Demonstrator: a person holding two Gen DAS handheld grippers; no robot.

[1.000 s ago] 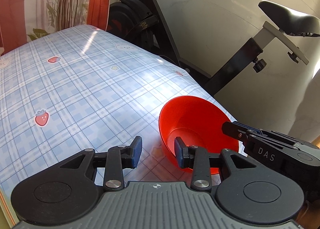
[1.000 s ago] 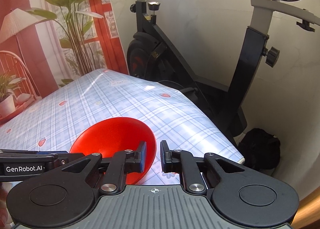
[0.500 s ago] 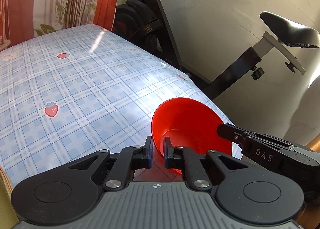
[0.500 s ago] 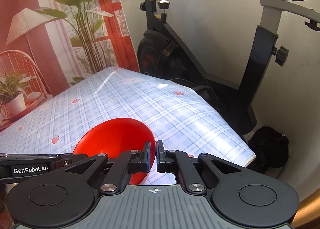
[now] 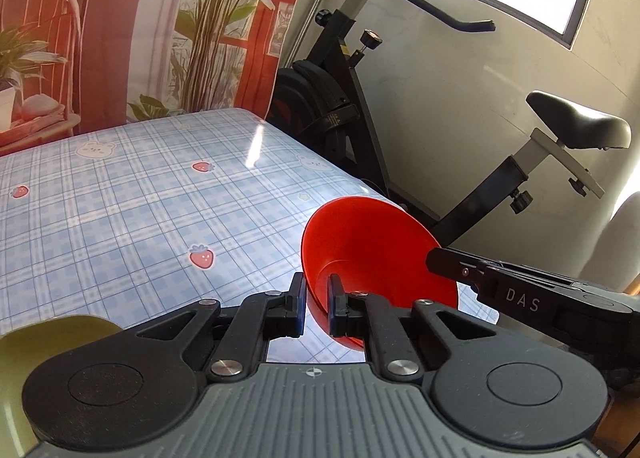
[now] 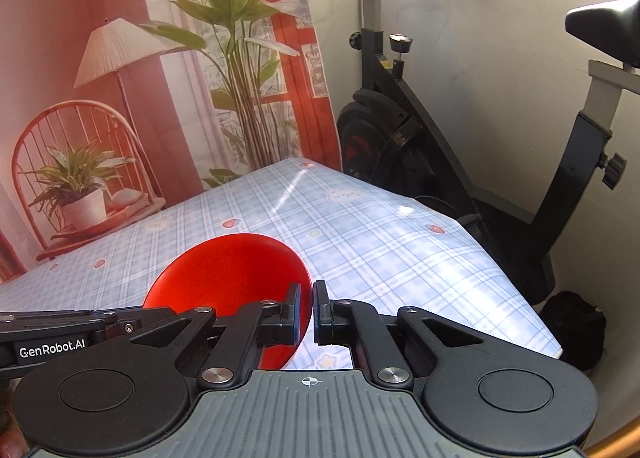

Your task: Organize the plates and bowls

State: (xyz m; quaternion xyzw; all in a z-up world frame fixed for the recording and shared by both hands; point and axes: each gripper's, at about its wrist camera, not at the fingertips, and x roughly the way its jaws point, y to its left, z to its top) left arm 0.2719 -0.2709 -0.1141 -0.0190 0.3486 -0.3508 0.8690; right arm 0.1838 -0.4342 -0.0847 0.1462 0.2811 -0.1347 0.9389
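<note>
Lifted higher now, the glossy red bowl [image 5: 372,254] stays pinched by both grippers.

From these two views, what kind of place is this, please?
Probably a room at home: an exercise bike stands beside a table with a plaid strawberry tablecloth, and a printed backdrop shows a plant and lamp.

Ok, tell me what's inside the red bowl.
The red bowl looks empty; only one finger of the left gripper and one of the right gripper reach inside. Those cover part of its floor.
</note>
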